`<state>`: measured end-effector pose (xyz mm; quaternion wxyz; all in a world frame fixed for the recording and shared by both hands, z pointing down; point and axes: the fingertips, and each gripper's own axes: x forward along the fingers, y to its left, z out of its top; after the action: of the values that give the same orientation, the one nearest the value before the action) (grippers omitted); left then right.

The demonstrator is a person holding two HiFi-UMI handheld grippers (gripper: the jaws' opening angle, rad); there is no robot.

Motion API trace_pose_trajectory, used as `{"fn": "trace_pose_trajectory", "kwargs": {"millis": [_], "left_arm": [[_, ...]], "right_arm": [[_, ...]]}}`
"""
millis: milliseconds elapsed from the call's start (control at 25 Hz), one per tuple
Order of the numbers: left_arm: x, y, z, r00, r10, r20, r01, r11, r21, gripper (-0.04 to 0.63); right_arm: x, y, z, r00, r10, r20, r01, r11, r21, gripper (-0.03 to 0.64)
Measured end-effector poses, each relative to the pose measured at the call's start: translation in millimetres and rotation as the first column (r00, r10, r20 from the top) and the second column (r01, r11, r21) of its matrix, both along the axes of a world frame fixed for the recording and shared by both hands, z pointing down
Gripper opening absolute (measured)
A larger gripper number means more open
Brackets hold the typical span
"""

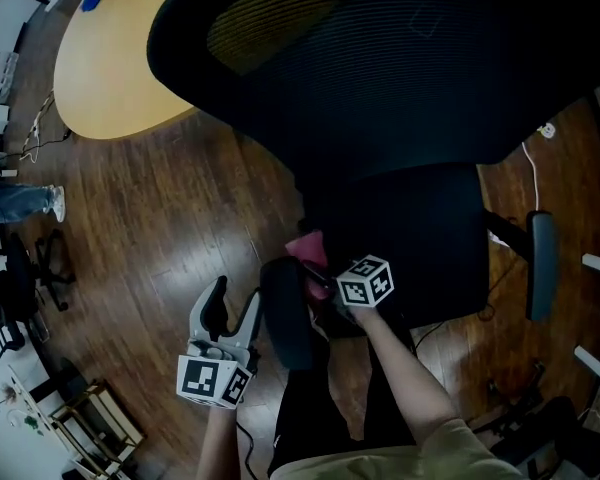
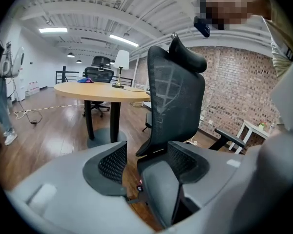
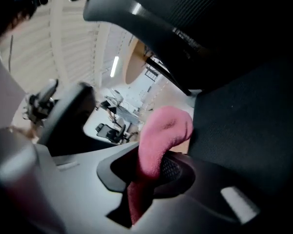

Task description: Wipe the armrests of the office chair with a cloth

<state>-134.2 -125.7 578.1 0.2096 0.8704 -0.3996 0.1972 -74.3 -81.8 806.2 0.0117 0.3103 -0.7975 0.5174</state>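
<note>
Looking steeply down on a wood floor [image 1: 160, 218], taking in a person's legs [image 1: 25, 203] at the far left edge and a round table [image 1: 110, 68] toward the top left. Holding the left gripper [image 1: 237, 293] low over the floor, just beside the near armrest [image 1: 285, 318] of the office chair [image 1: 400, 68], on the armrest's outer side. Spreading that gripper's jaws wide and grasping nothing. In the left gripper view, looking past the left gripper [image 2: 146, 165] at the table [image 2: 97, 89] and the tall back of the office chair [image 2: 176, 101], and finding the near armrest [image 2: 161, 189] low in the gap, hard against the right-hand jaw; not telling whether touching it. Moving rightward in the head view, pinching a pink cloth [image 1: 306, 246] in the right gripper [image 1: 320, 273], jaws clenched on it. Holding the cloth at the front end of the near armrest, between that armrest and the seat [image 1: 420, 248]; not telling whether pressing on the pad. In the right gripper view, clamping the cloth [image 3: 161, 135] in the right gripper [image 3: 146, 179] and letting a rounded bunch stick out past the tips, with the near armrest [image 3: 68, 116] blurred at the left and the seat [image 3: 249, 130] dark at the right. Reaching the right side of the head view, finding the far armrest [image 1: 542, 263] well apart from both grippers, and a white cable [image 1: 533, 168] trailing on the floor near it.
</note>
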Motion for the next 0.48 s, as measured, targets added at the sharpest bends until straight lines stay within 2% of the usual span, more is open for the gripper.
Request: {"fn": "trace_pose_trajectory", "kwargs": {"millis": [120, 160, 240, 320, 360, 480], "left_arm": [[3, -2, -9, 1.000, -0.009, -0.024, 0.009, 1.000, 0.003, 0.239], [4, -2, -11, 0.999, -0.012, -0.031, 0.012, 1.000, 0.002, 0.238], [7, -3, -10, 0.999, -0.016, -0.038, 0.016, 1.000, 0.003, 0.236], [10, -3, -5, 0.999, -0.016, -0.036, 0.016, 1.000, 0.000, 0.236], [11, -2, -2, 0.999, -0.015, -0.033, 0.015, 1.000, -0.003, 0.236], [11, 5, 9, 1.000, -0.011, -0.019, 0.011, 1.000, -0.023, 0.236]], "right_arm": [[-12, 40, -62, 0.969, -0.032, 0.243, 0.009, 0.996, 0.092, 0.052], [-17, 51, -75, 0.953, -0.042, 0.299, 0.007, 0.993, 0.116, 0.052], [-21, 56, -77, 0.940, -0.025, 0.340, -0.021, 0.991, 0.131, 0.052], [-18, 47, -59, 0.949, 0.014, 0.314, -0.049, 0.993, 0.106, 0.056], [-15, 41, -43, 0.963, 0.036, 0.267, -0.058, 0.995, 0.078, 0.057], [-13, 27, 16, 0.996, 0.066, 0.058, -0.064, 0.997, -0.040, 0.054]]}}
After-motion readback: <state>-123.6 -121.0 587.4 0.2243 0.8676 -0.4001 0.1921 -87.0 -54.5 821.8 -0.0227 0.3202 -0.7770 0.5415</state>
